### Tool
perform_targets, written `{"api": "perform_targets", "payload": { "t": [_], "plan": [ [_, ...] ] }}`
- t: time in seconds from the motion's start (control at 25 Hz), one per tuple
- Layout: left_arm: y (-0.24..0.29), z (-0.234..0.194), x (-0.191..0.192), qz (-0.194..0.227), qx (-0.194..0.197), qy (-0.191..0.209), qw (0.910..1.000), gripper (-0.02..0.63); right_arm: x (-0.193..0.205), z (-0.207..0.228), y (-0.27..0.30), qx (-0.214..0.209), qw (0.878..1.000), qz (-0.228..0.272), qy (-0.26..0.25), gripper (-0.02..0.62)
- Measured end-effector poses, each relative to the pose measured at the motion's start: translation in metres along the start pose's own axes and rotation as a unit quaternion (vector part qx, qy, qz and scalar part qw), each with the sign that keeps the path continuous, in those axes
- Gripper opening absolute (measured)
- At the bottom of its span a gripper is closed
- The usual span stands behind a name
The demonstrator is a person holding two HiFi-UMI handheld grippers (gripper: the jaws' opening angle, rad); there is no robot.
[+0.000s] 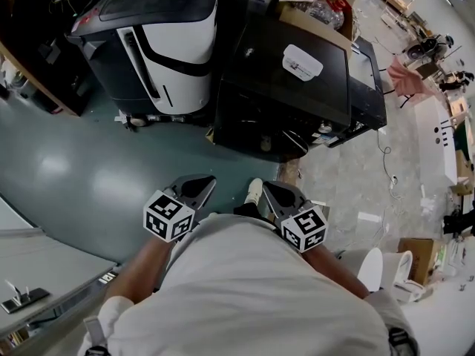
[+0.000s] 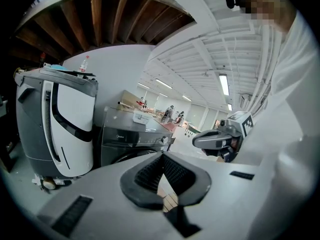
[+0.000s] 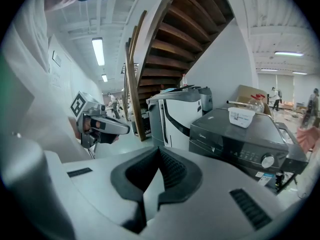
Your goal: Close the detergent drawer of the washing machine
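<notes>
Gleaming black, the washing machine (image 1: 297, 102) (silver knob (image 3: 268, 161)) bears a tub (image 1: 302, 62).

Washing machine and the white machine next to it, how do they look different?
The washing machine is dark all over; the white machine has a white front with a black curved stripe. The washing machine is lower, with a flat top holding a white tub; the white machine stands taller. The washing machine has a round knob; the white machine shows none. Both stand side by side.
</notes>
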State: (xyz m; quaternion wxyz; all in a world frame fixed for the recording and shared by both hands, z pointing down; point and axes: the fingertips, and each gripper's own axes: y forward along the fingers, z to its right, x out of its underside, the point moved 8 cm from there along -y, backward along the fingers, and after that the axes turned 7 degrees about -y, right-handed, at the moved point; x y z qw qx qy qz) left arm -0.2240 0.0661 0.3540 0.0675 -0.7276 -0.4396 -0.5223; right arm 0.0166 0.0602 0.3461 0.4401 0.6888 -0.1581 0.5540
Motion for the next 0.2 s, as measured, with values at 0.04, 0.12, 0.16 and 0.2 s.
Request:
{"api": "perform_targets", "payload": {
  "t": [0.04,0.12,0.16,0.2],
  "plan": [
    [0.001,-0.001,0.000,-0.001,-0.001,-0.001,1.0000,-0.005,0.001,0.002,0.001,0.001,1.000,-0.001,-0.001,0.005],
    [0.005,-0.003,0.001,-0.002,-0.003,-0.002,1.0000,-0.005,0.002,0.007,0.002,0.002,1.000,-0.002,-0.002,0.005],
    [0.007,-0.005,0.001,-0.003,-0.003,-0.002,1.0000,-0.005,0.002,0.010,0.002,0.003,1.000,-0.002,-0.003,0.005],
    [0.009,-0.006,0.001,-0.003,-0.004,-0.003,1.0000,-0.005,0.002,0.013,0.003,0.003,1.000,-0.002,-0.004,0.005]
  ]
}}
